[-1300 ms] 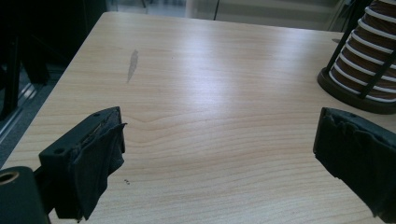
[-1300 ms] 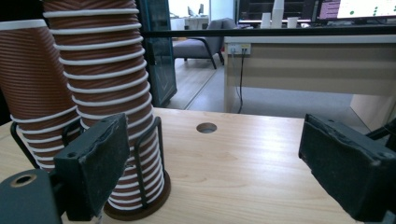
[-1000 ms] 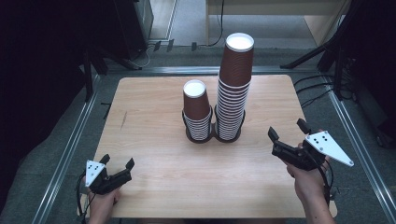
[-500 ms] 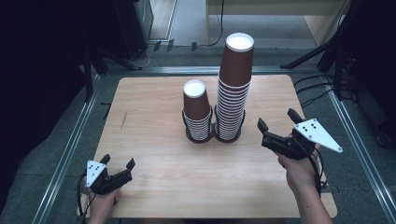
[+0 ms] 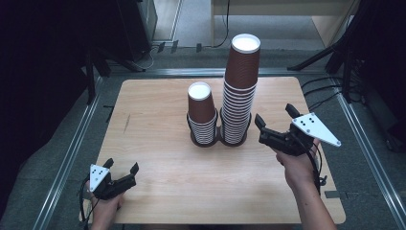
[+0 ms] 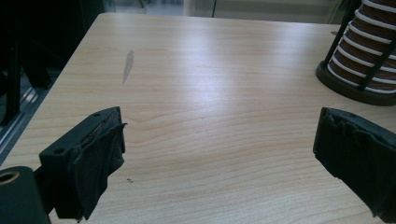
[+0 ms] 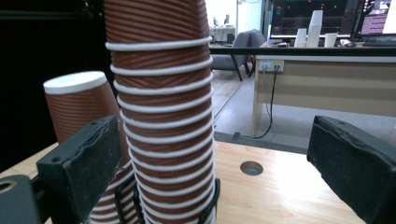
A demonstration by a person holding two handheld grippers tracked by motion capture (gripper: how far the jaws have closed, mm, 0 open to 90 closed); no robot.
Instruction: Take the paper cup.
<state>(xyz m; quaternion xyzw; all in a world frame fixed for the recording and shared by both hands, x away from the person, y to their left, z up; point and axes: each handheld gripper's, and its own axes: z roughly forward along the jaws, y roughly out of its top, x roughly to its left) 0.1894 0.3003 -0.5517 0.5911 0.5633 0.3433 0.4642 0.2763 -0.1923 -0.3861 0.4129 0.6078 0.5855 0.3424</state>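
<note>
Right gripper [image 5: 274, 122]: black fingers [image 7: 81, 161] spread wide with nothing between the pads; they have just been opening; it is held above the counter [image 5: 158, 100] near its right edge, fingers aimed leftward at the tall stack of brown cups [image 5: 238, 93], close beside it but not touching; in the right gripper view the tall stack [image 7: 163, 107] rises just off the left finger, inside the open gap, with bare counter between it and the right finger [image 7: 355, 163].

Left gripper [image 5: 122, 168]: fingers [image 6: 95, 151] likewise spread apart, holding nothing, low over the counter's near left corner [image 6: 201, 107]; well apart from the cups; the left gripper view catches the foot of the black wire holder [image 6: 348, 86] at upper right, far ahead of the right finger.

Cups: ribbed brown paper, white rims, nested upside down in two stacks; short stack [image 5: 201, 112] on the left, tall stack touching or nearly touching it on the right; both stand in a double black wire holder [image 5: 219, 139] near the counter's middle; the short stack [image 7: 81, 100] leans slightly in the right gripper view.

Writing: none legible on cups or grippers; the grey three-cornered plates carry dark dots only; screens [image 7: 322, 14] in the far background show text too small to read.

Surroundings: a faint grey smear [image 6: 128, 65] on the counter's left part; a round cable hole [image 7: 251, 168] in the counter behind the tall stack; metal rails along both sides of the counter.
</note>
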